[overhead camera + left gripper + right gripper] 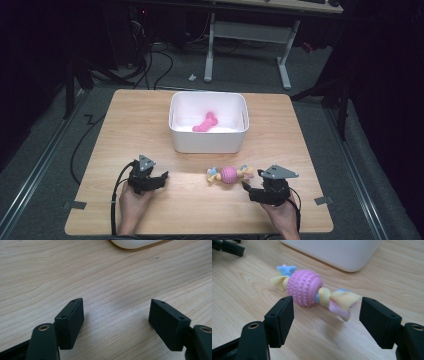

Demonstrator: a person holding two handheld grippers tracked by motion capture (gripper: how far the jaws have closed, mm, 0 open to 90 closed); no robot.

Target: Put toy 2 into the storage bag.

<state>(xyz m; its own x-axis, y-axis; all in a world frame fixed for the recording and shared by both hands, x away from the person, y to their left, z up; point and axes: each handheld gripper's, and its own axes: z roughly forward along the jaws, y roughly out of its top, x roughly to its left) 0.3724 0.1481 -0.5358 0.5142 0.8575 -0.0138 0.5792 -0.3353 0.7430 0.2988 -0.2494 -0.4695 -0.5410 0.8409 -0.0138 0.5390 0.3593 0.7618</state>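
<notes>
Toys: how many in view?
2. A pink bone toy lies inside the white bin; a pink ball rope toy lies on the table before the right gripper. The bin's near wall could hide more.

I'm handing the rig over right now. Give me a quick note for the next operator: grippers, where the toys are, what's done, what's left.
Left gripper: open, holding nothing, low over bare table in front of the bin's left corner.
Right gripper: open, jaws aimed at the ball toy, not touching it.
Ball toy: pink knobbly ball with cloth knots at both ends, lying on the table just in front of the white bin.
Pink bone: already inside the bin.
Done: bone binned.
Left, probably: close the right gripper on the ball toy, lift it over the bin's front wall and drop it in.
</notes>
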